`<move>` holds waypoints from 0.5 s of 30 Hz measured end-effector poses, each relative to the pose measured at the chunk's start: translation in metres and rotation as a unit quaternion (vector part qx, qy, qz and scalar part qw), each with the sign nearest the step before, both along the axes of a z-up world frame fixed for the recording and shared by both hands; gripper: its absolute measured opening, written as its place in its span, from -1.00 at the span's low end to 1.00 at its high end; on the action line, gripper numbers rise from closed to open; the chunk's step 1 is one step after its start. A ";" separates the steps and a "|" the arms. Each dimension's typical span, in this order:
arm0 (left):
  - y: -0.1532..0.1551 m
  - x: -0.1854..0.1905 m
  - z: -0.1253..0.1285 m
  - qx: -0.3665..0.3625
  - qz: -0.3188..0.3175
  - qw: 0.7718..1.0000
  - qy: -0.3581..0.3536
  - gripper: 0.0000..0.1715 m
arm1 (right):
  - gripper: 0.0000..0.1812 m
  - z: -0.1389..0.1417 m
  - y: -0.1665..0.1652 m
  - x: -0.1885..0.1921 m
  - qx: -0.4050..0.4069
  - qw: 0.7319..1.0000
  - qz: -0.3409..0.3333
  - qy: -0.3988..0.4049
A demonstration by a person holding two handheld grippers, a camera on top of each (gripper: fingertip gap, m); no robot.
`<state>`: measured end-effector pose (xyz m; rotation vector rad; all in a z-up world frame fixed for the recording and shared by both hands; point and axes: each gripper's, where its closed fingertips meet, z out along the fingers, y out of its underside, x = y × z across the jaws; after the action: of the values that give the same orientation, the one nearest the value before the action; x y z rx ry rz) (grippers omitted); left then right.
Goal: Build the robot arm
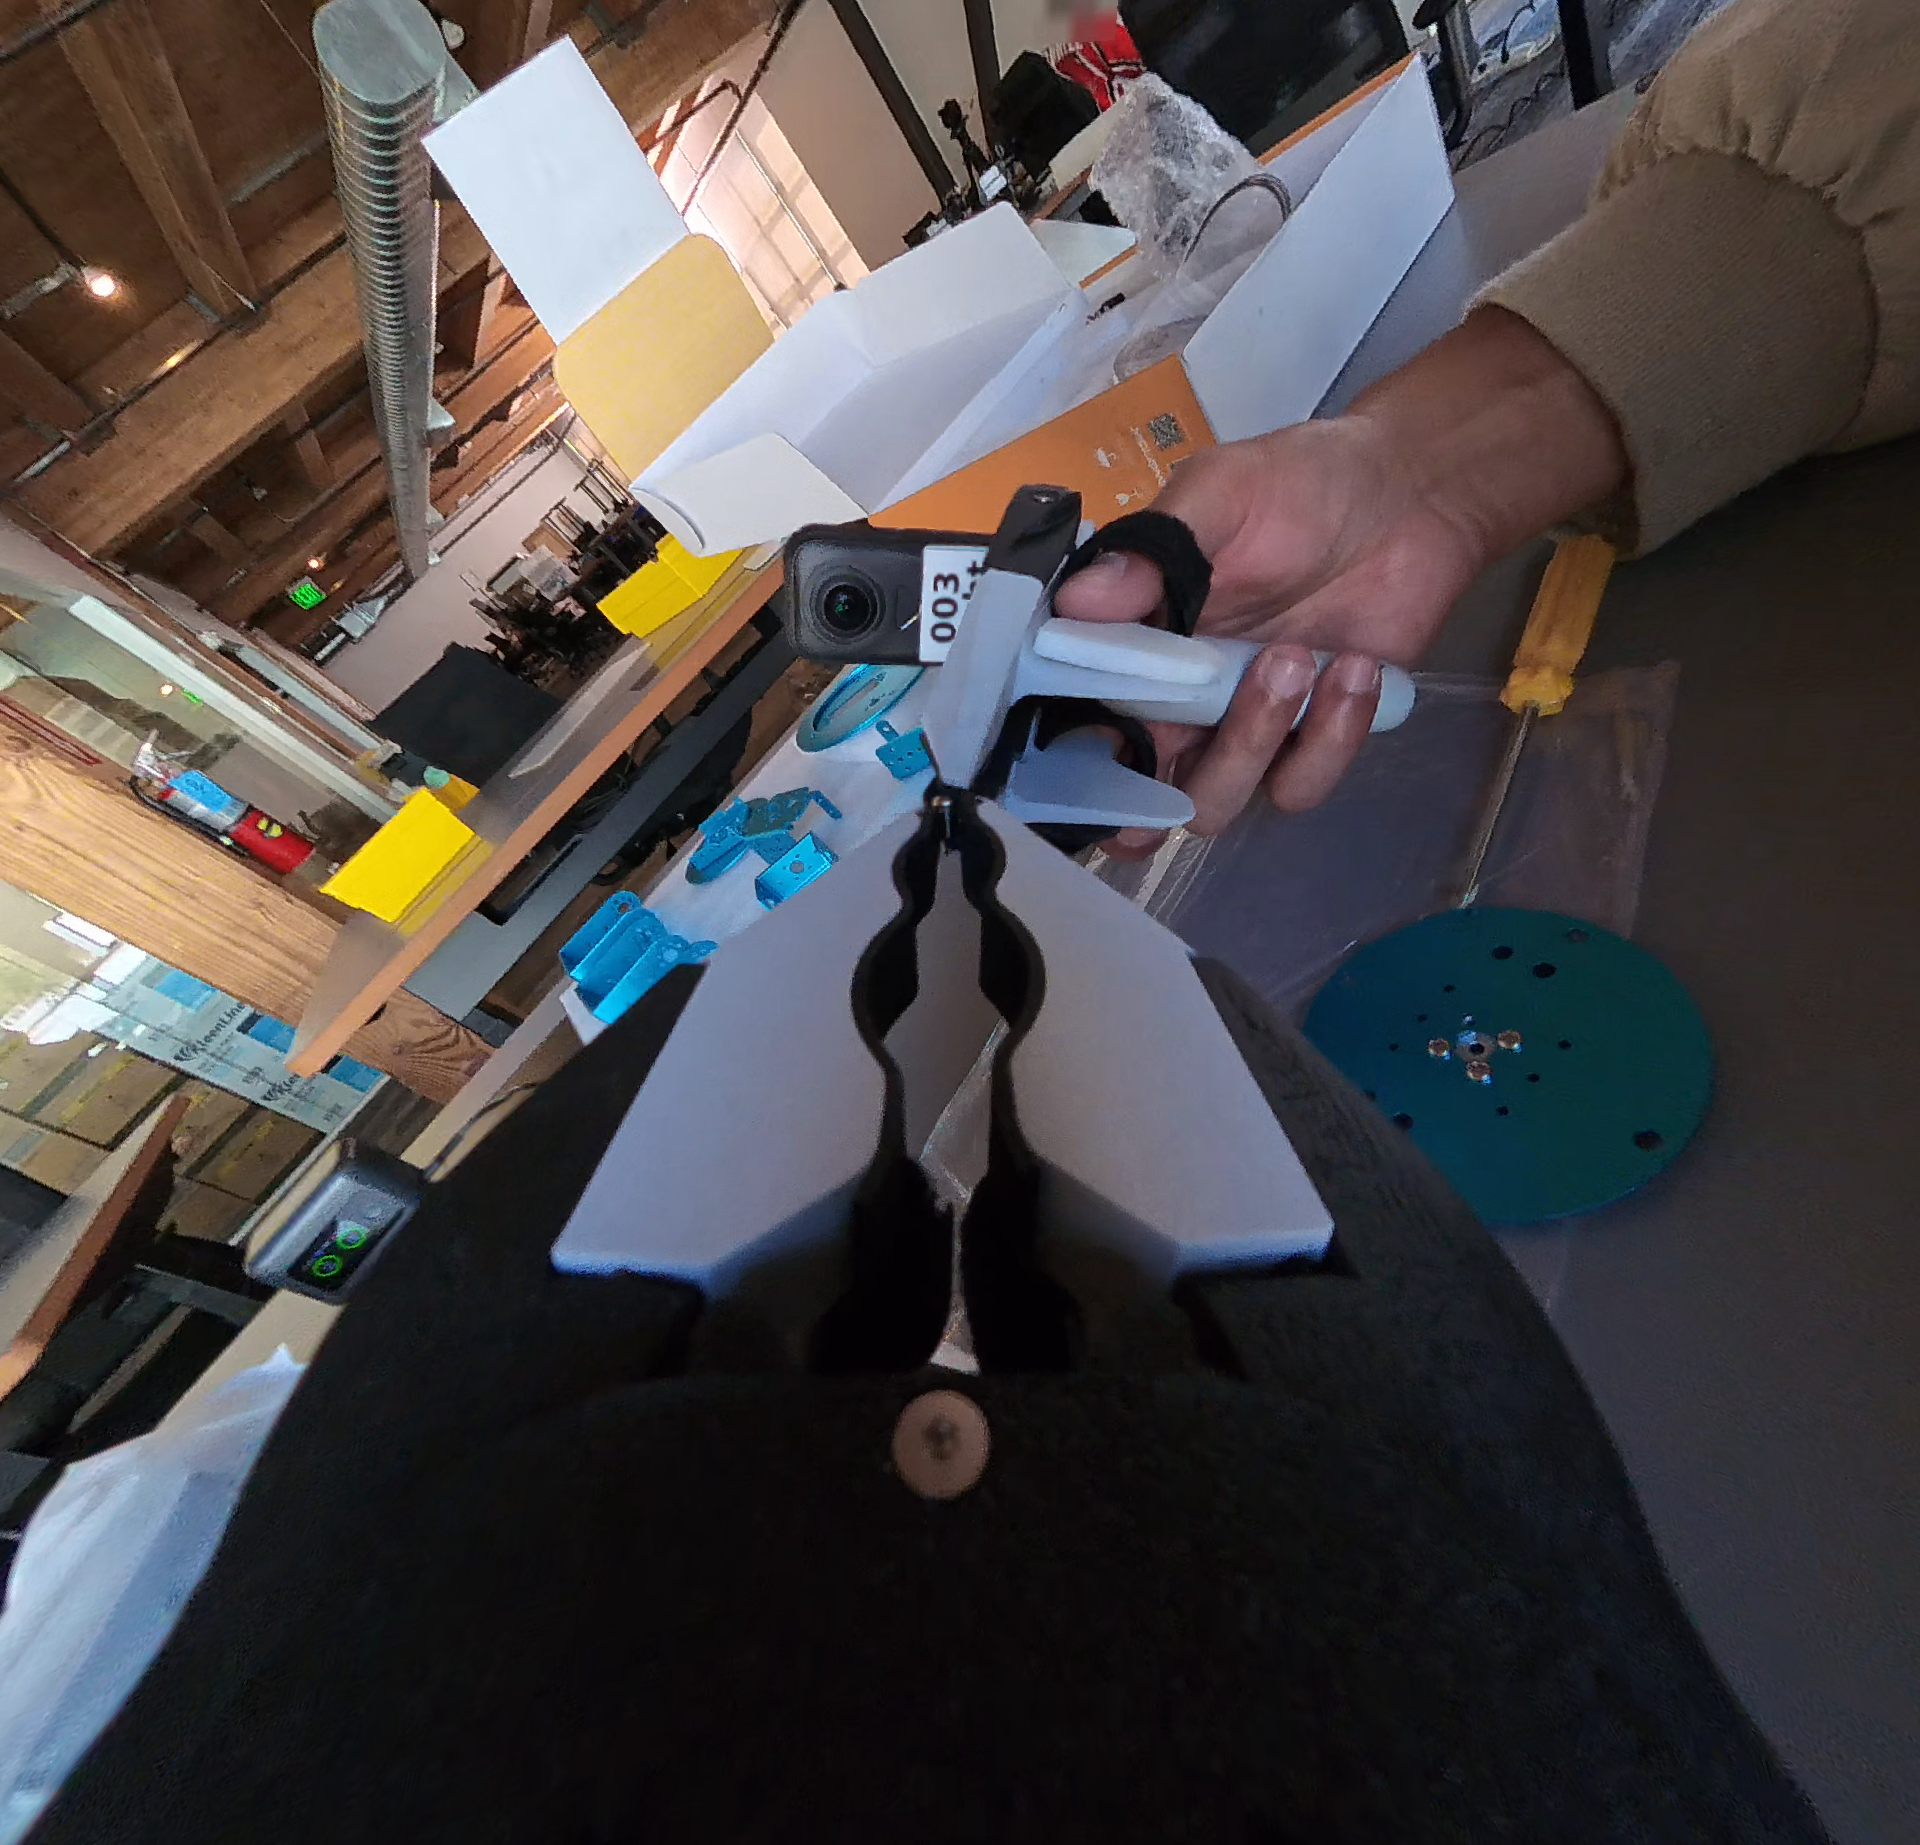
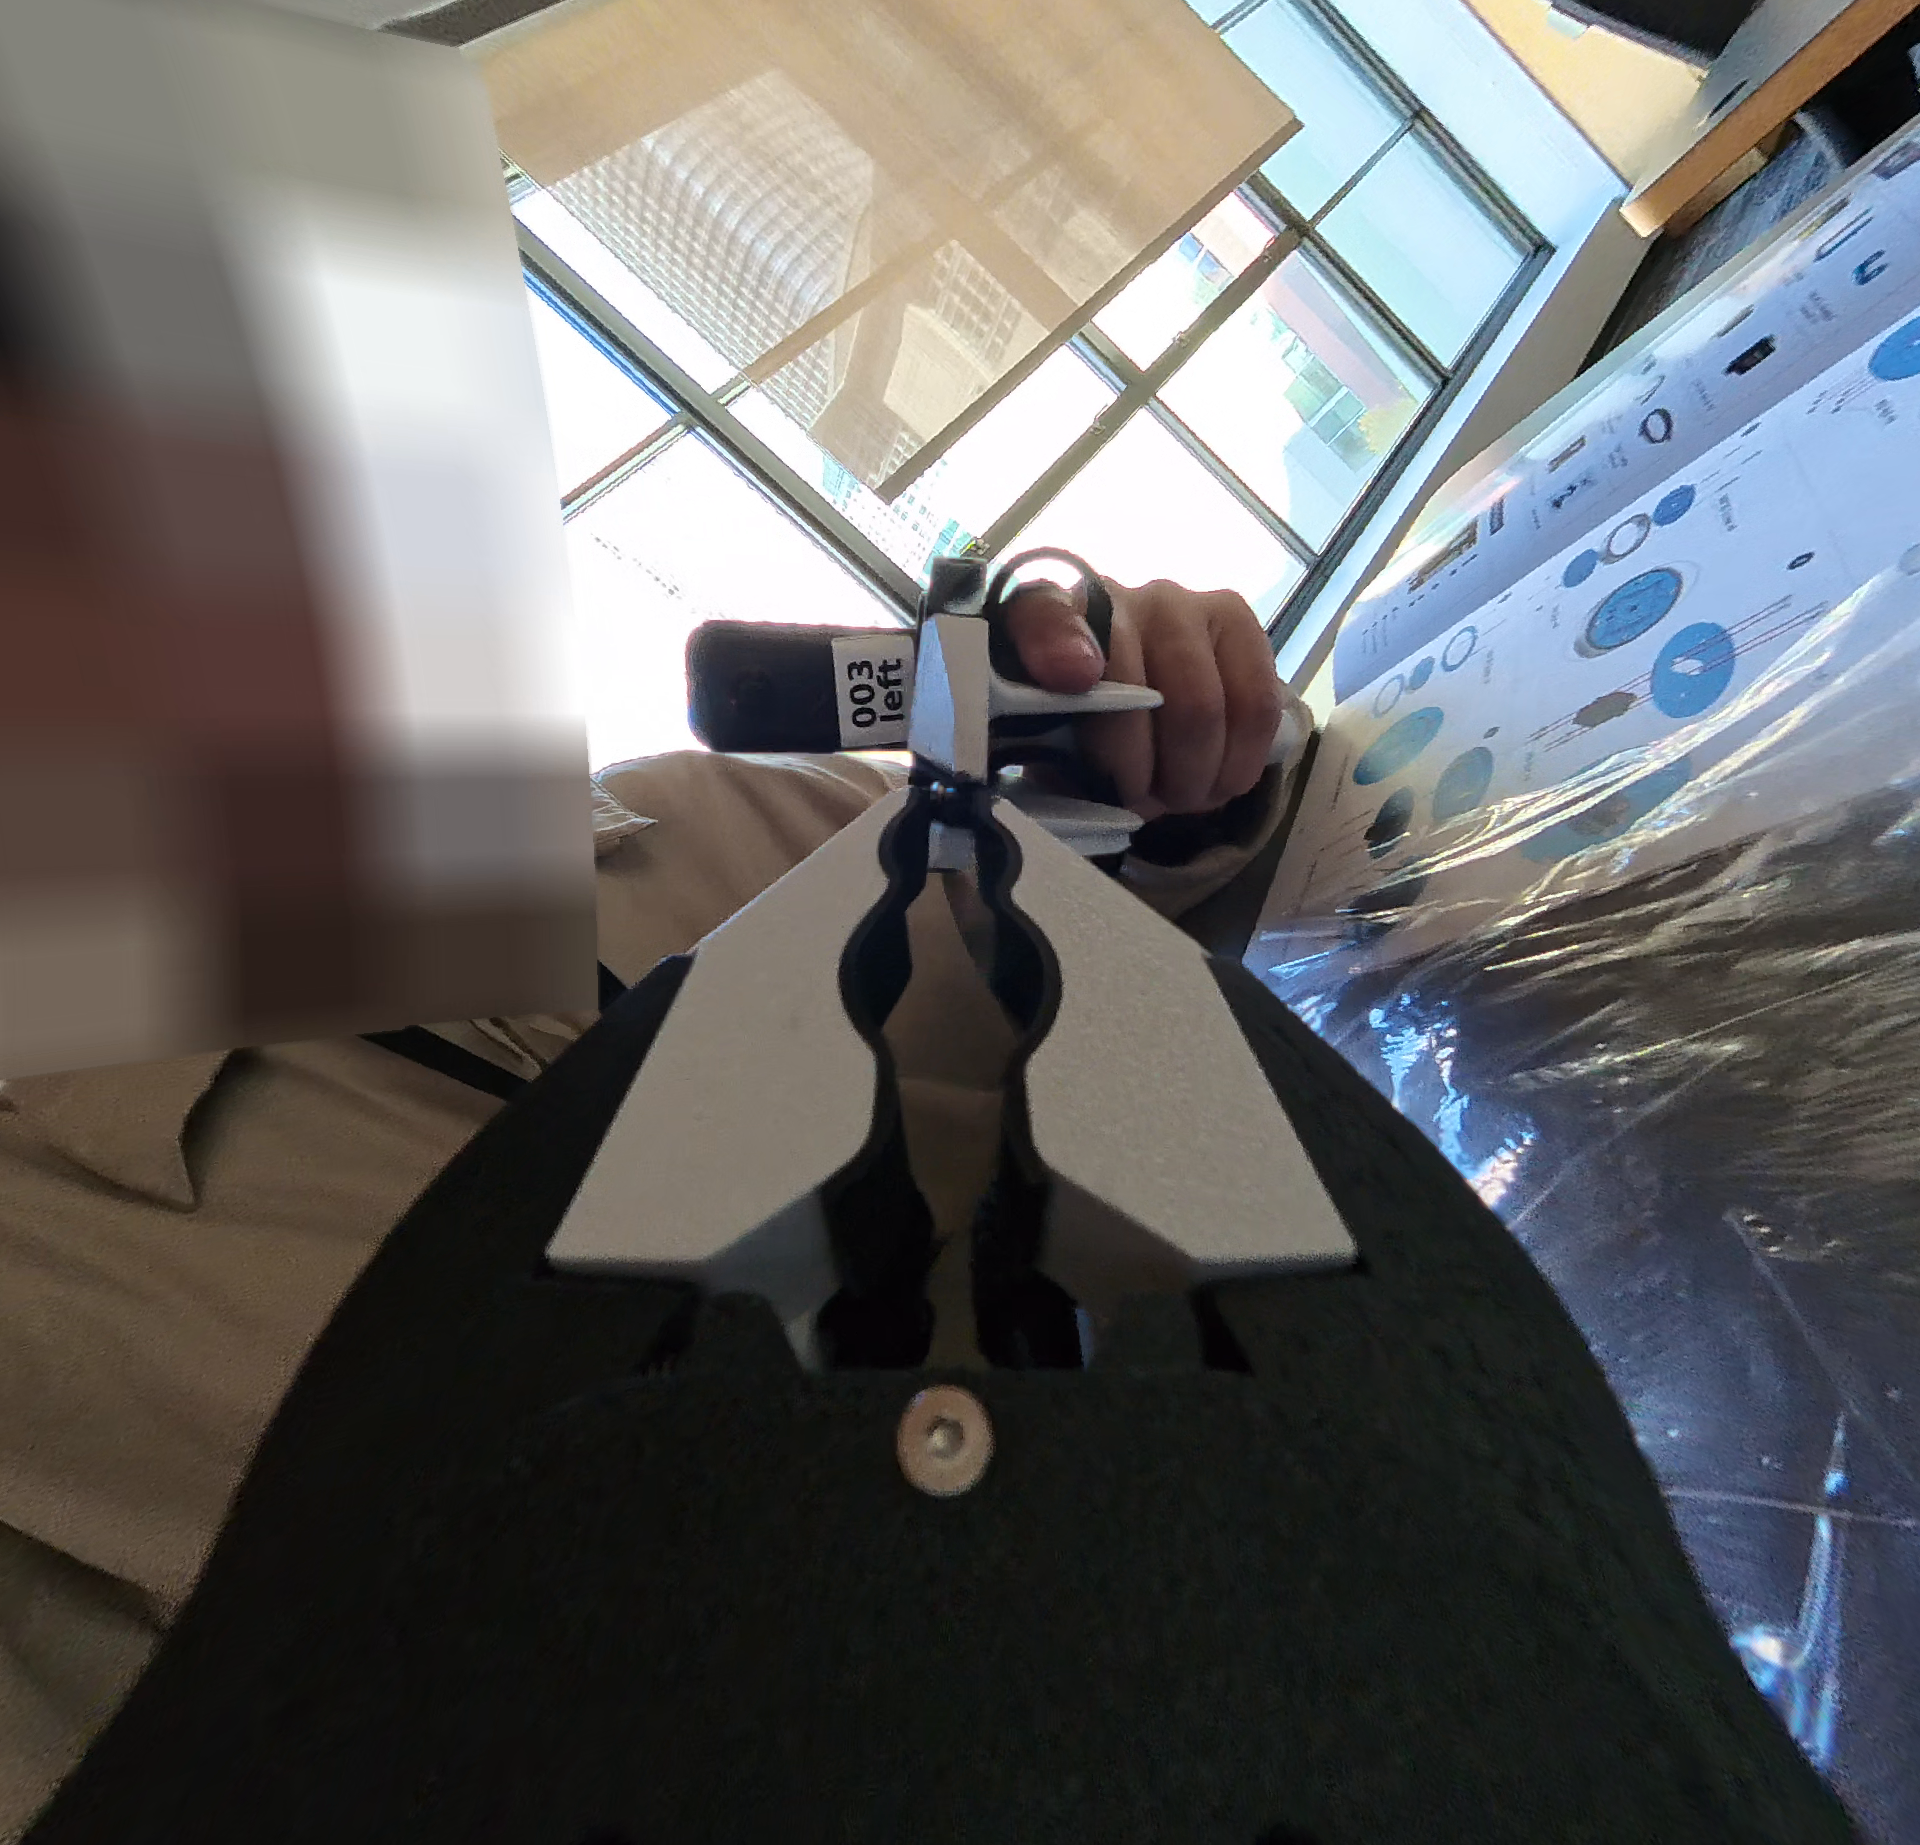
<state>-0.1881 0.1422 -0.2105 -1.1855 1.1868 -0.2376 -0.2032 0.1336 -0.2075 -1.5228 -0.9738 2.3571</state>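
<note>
My left gripper (image 1: 943, 810) and my right gripper (image 2: 940, 798) point at each other, tip to tip, above the table. Both are shut, and a small silvery metal part (image 1: 941, 804) sits pinched where the tips meet; it also shows in the right wrist view (image 2: 941, 789). It is too small to identify. In the left wrist view a hand (image 1: 1351, 590) holds the right gripper with its camera facing me. In the right wrist view a hand (image 2: 1174, 694) holds the left gripper against the windows.
A teal round plate with holes (image 1: 1507, 1063) lies on a clear plastic bag (image 1: 1579, 777) at the right. A yellow-handled screwdriver (image 1: 1553, 621) lies beyond it. Blue metal brackets (image 1: 769, 845) and an open white and orange box (image 1: 883, 393) lie farther off. A printed parts sheet (image 2: 1662, 600) lies under crinkled plastic. Less than 4 cm separates the two grippers' tips.
</note>
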 end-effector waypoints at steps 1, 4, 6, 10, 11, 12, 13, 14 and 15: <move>0.000 0.000 0.000 -0.006 -0.001 1.000 -0.002 -0.96 | -0.93 0.000 0.001 0.000 0.003 1.000 -0.002 0.001; 0.000 0.001 -0.003 -0.010 -0.001 1.000 0.006 -0.97 | -0.93 -0.003 0.001 0.001 0.004 1.000 -0.001 -0.005; 0.001 0.000 -0.005 -0.003 0.004 1.000 0.019 -0.97 | -0.92 -0.006 0.002 0.000 0.022 1.000 -0.010 -0.016; 0.004 -0.003 -0.013 0.009 0.014 0.999 0.032 -0.97 | -0.89 -0.020 0.017 0.004 0.105 0.989 -0.066 -0.081; 0.006 -0.005 -0.016 0.011 0.019 0.999 0.036 -0.97 | -0.90 -0.024 0.025 0.007 0.130 0.981 -0.092 -0.106; 0.008 -0.007 -0.019 0.012 0.027 0.999 0.043 -0.97 | -0.88 -0.028 0.031 0.009 0.161 0.972 -0.115 -0.129; 0.012 -0.010 -0.022 0.016 0.036 0.998 0.050 -0.98 | -0.86 -0.027 0.032 0.011 0.194 0.962 -0.131 -0.138; 0.015 -0.012 -0.026 0.022 0.046 0.997 0.062 -0.98 | -0.85 -0.026 0.029 0.011 0.225 0.953 -0.139 -0.147; 0.017 -0.014 -0.030 0.032 0.056 0.995 0.077 -0.97 | -0.83 -0.026 0.027 0.009 0.255 0.941 -0.151 -0.160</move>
<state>-0.2020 0.1596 -0.2409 -1.2260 1.2475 -0.0237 -0.1942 0.1609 -0.2339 -1.7048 -1.1957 1.5196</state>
